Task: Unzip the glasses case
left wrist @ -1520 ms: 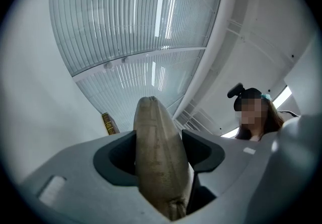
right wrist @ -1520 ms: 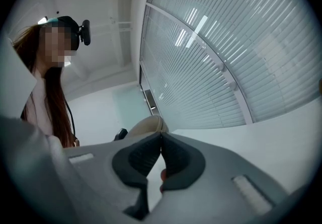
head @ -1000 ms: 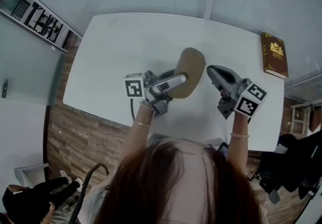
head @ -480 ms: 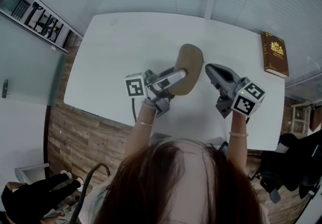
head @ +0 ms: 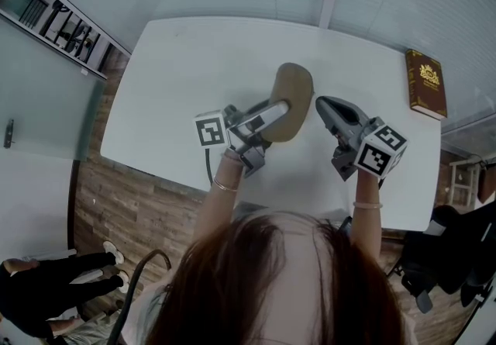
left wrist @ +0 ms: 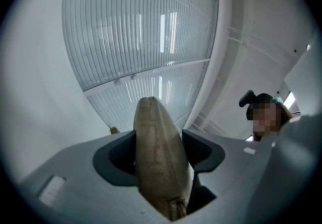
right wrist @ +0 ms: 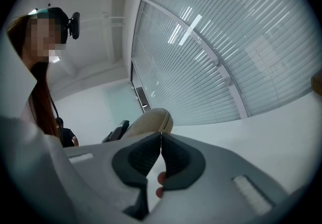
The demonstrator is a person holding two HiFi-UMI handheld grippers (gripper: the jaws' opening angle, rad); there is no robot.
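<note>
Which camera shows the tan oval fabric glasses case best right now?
The left gripper view: the tan oval fabric glasses case fills the middle, edge-on, clamped between the jaws of the left gripper. The head view shows its broad side, small and partly covered. The right gripper view shows only one end.

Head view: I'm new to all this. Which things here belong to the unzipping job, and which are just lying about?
Belongs to the job:
- tan glasses case, held on edge
- left gripper, clamped on the case
- right gripper, shut, with nothing between its pads, just beside the case

Just lying about:
- brown book near the table's far right corner
- white table, only the work surface
</note>
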